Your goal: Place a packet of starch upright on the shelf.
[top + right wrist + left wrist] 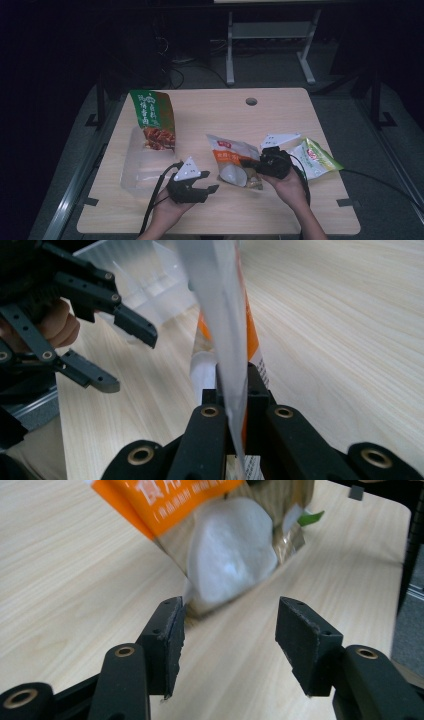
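Observation:
An orange-and-white snack bag [231, 159] lies tilted in the middle of the table, its near end lifted. My right gripper [249, 163] is shut on that bag's right edge; in the right gripper view the jaws [232, 385] pinch the thin film of the bag [220, 300] edge-on. My left gripper [211, 181] stands open just left of the bag, with nothing between its fingers. In the left gripper view the open gripper [230, 617] faces the bag's white lower corner [230, 555], close to it but apart. From the right gripper view the left gripper [131, 361] shows open too.
A green-and-red snack bag [152, 117] lies at the left on a clear plastic container [140, 167]. A green-and-white bag [316, 157] lies at the right beyond my right hand. A cable hole [251, 101] marks the far edge. Bare tabletop [225, 115] lies beyond the bags.

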Available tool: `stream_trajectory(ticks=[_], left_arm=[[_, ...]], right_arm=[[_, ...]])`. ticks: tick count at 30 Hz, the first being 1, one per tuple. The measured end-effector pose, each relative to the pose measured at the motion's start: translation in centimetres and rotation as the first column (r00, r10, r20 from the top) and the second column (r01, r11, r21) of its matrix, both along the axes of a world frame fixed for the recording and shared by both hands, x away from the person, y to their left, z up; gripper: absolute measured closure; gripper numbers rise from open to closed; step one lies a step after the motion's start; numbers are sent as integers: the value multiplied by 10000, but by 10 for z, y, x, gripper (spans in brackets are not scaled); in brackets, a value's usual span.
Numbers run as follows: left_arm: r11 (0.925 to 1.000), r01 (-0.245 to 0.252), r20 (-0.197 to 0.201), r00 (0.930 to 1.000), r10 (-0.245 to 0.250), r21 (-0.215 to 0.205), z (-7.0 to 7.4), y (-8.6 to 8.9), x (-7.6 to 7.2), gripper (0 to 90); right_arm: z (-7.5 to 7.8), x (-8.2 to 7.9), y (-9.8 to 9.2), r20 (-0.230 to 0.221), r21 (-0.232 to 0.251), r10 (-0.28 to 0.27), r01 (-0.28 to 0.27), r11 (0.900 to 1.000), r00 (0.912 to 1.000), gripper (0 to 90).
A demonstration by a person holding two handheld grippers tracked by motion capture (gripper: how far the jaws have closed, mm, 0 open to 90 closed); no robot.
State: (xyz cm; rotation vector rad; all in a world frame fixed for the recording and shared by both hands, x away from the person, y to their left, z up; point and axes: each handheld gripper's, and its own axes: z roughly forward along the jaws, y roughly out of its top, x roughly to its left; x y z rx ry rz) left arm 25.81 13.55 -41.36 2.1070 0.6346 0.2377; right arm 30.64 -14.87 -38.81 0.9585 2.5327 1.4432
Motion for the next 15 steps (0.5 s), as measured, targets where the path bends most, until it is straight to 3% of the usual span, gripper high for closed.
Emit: stream_trajectory(ticks=[7, 11, 15], left_arm=[[9992, 213, 96, 9997, -216, 350, 1, 9, -13, 431], [9996, 164, 25, 9999, -165, 211, -2, 14, -20, 419], [9992, 225, 36, 9997, -226, 328, -5, 19, -23, 405]], right_arm=[[5, 1, 2, 37, 128, 43, -44, 9999, 10000, 897], [7, 1, 5, -31, 187, 95, -94, 9998, 9999, 897], [9, 4, 11, -116, 313, 190, -186, 9993, 9998, 897]])
